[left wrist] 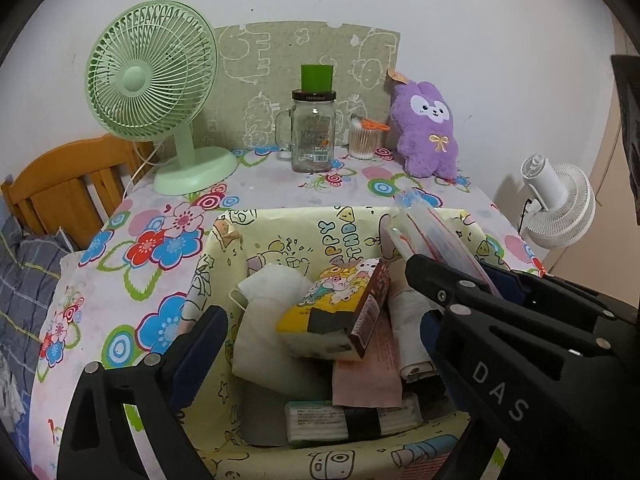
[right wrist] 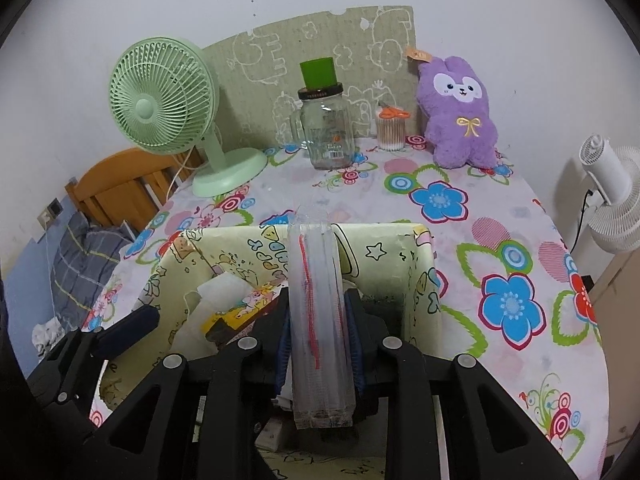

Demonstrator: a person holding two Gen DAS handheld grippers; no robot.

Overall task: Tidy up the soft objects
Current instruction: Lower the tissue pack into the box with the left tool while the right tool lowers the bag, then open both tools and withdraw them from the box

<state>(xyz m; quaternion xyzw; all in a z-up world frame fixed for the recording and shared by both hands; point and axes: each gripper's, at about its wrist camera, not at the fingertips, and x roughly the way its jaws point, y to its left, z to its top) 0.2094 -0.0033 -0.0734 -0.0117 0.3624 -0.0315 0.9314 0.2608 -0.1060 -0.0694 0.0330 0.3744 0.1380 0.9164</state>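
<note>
Right gripper (right wrist: 318, 320) clamps the clear plastic packet (right wrist: 318, 300) above the yellow box (right wrist: 420, 256); left gripper (left wrist: 320, 320) gapes wide, empty. Lower before releasing.

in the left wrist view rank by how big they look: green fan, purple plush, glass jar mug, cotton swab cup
1. green fan
2. purple plush
3. glass jar mug, not far behind the plush
4. cotton swab cup
All stand at about the same depth, so the order is fair.
</note>
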